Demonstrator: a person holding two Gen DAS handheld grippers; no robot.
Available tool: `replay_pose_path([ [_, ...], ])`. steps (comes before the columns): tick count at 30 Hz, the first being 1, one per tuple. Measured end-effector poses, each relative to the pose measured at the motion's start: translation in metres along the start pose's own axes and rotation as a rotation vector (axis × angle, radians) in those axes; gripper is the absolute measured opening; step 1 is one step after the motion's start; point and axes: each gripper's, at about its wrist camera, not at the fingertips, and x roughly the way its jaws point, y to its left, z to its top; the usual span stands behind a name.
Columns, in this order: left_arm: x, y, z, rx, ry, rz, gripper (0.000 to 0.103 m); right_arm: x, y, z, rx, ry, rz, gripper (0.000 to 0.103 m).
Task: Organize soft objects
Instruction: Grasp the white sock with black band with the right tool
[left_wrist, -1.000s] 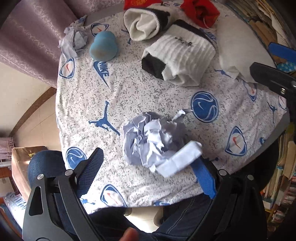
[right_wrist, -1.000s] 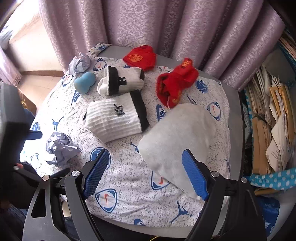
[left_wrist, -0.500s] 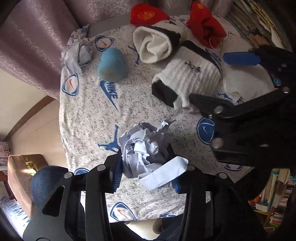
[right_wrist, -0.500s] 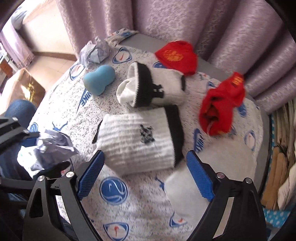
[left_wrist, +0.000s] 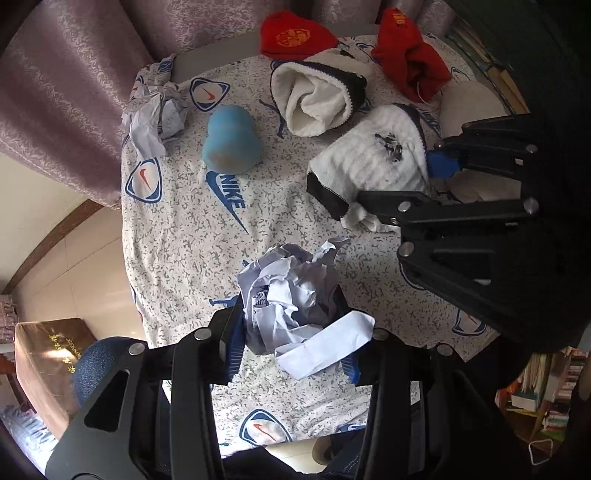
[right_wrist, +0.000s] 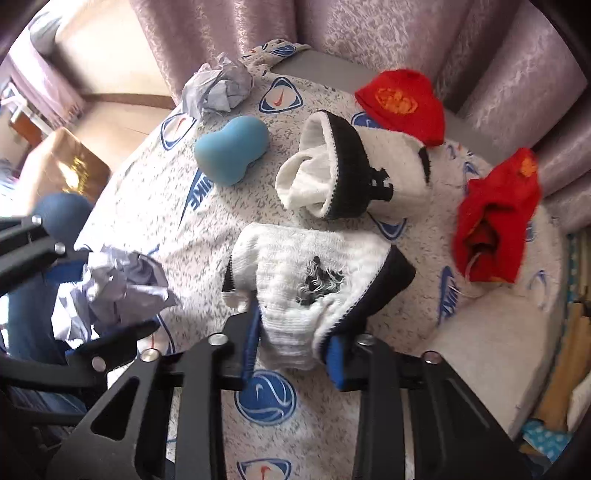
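Purple curtains (right_wrist: 369, 33), printed tablecloth (left_wrist: 177, 236) — books (left_wrist: 546, 398), brown box (left_wrist: 48, 354)

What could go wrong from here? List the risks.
1. The left claw pinches the paper ball with a loose flap hanging out; the ball may slip or unravel when lifted.
2. The right claw holds the white sock only by its near edge, so it could sag and drag across the tablecloth.

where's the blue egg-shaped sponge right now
In the right wrist view the blue sponge lies on the printed cloth at upper left, between the far crumpled paper ball and the rolled white sock.
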Motion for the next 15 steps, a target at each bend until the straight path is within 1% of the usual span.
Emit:
replay_pose_path([
  [2,-0.003,-0.005,-0.003,0.011,0.000,-0.002,0.041,-0.007,-0.002,-0.005,0.031,-0.008,0.028,0.023],
  [5,-0.011,-0.007,0.001,0.020,-0.008,-0.012,0.041,-0.022,-0.009,-0.013,0.084,-0.032,0.022,0.023],
  [8,-0.021,-0.006,0.003,0.030,-0.021,-0.027,0.041,-0.042,-0.017,-0.021,0.138,-0.070,0.051,0.023],
  [12,-0.030,-0.007,0.007,0.059,-0.033,-0.034,0.041,-0.062,-0.018,-0.035,0.185,-0.092,0.019,0.024],
  [15,-0.036,-0.017,0.007,0.097,-0.045,-0.032,0.041,-0.076,-0.017,-0.046,0.217,-0.110,-0.006,0.024],
])
